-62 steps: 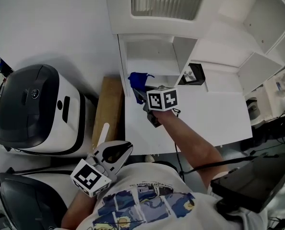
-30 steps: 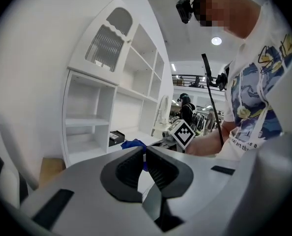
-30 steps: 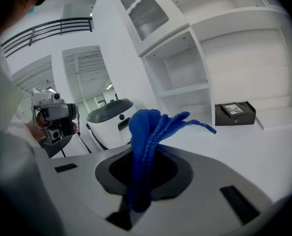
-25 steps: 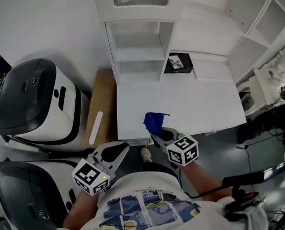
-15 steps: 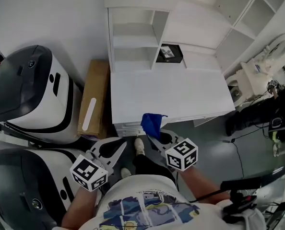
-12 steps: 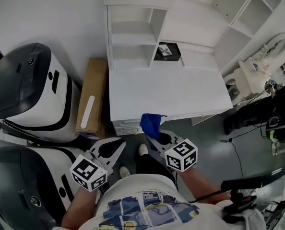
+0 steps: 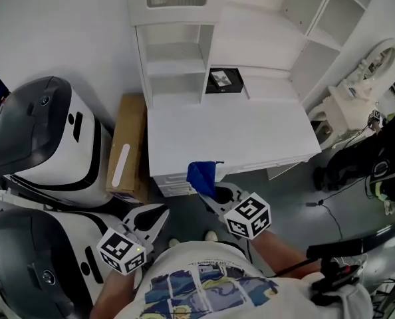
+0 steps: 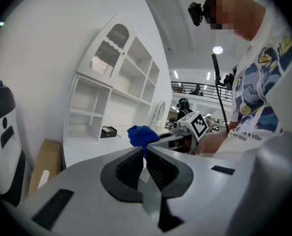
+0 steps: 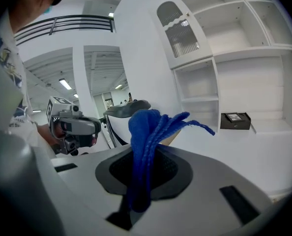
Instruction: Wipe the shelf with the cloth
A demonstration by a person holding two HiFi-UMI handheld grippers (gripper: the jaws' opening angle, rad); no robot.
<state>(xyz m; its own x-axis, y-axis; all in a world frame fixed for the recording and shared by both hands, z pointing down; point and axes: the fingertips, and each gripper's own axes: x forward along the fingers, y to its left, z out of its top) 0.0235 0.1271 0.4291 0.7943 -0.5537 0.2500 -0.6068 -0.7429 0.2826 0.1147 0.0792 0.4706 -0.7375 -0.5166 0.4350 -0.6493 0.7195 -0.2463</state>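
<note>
My right gripper [image 7: 209,190] is shut on a bunched blue cloth [image 7: 201,174], which hangs just off the front edge of the white desk [image 7: 251,135]. In the right gripper view the cloth [image 9: 147,130] stands up from between the jaws. The white shelf unit [image 7: 174,68] rises at the back of the desk, well away from both grippers. Lower left, my left gripper [image 7: 159,215] is held near my body, shut with nothing in it. In the left gripper view, the cloth [image 8: 140,133] shows beyond my left gripper [image 8: 145,152].
A small black box [image 7: 223,80] sits on the desk beside the shelf compartments. A cardboard box [image 7: 127,146] stands on the floor left of the desk. Two large black-and-white machines [image 7: 41,138] fill the left side. More open white shelving [image 7: 330,25] stands at the right.
My right gripper has carried the cloth from the shelf's lower compartment back to the desk's front edge. In the last half second both grippers barely moved, and the view shifted slightly.
</note>
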